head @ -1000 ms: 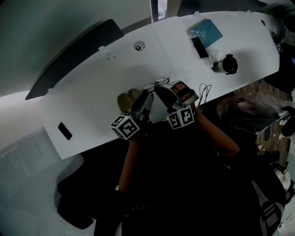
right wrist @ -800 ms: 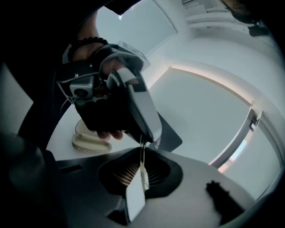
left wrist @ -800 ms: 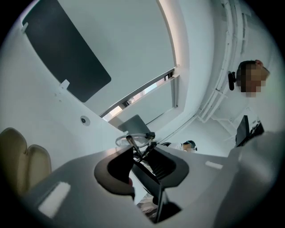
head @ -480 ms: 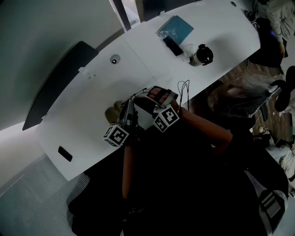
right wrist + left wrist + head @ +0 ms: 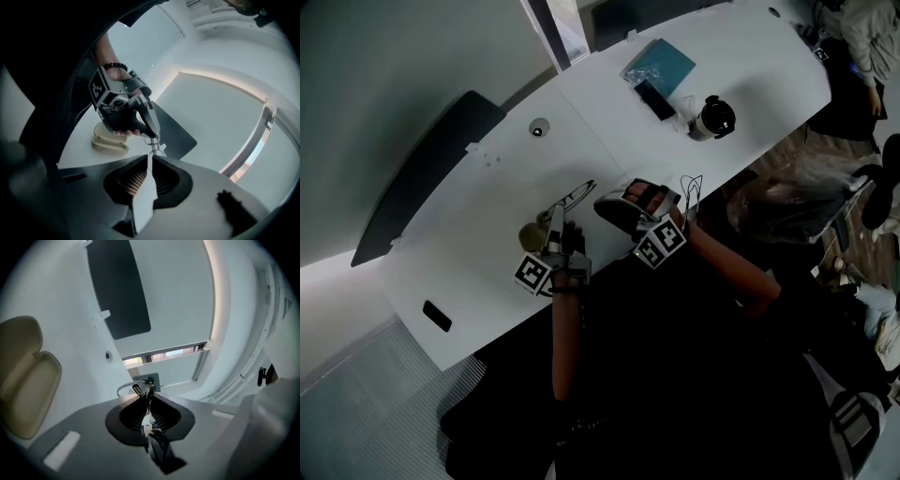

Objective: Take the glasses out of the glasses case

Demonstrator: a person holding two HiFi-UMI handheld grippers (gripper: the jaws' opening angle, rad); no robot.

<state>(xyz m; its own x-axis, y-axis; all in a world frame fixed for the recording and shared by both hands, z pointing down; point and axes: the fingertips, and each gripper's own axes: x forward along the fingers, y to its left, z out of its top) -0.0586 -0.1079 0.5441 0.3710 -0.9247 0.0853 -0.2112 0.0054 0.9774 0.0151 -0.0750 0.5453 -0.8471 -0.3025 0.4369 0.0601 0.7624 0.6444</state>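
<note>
Left gripper (image 5: 146, 397) is holding the glasses (image 5: 577, 195). Its jaws have just been closing and are now pinching narrow on a thin metal part of the frame, which is showing right at the tips in the left gripper view (hinge end, I judge; too small to be sure). Right gripper (image 5: 151, 158) is also standing narrow, clamping a white strip (image 5: 143, 201) edge-on; cloth or card, cannot tell.

Where the glasses are: in the head view they are sticking out past the left gripper's tips toward 1 o'clock, with the long axis running 7 to 1 o'clock, roughly in line with that gripper. The case (image 5: 532, 234) is lying open on the bench (image 5: 478, 178), at 7 o'clock from the glasses and just beside the left gripper on its 9 o'clock side. The glasses are showing outside the case's outline. Whether they are touching the bench or hanging above it, I cannot tell.

Relation that matters: the left hand is the nearer one and is already gripping the frame. The right gripper is sitting at 3 o'clock from it, near the frame but apart from it, and is occupied with the strip.

Judgement: the removal is looking nearly complete. The next move is calling for travel along 1 o'clock, away from the case, then a set-down. The risk is that the frame, pinched at one end only, is liable to swing about the pinch.
</note>
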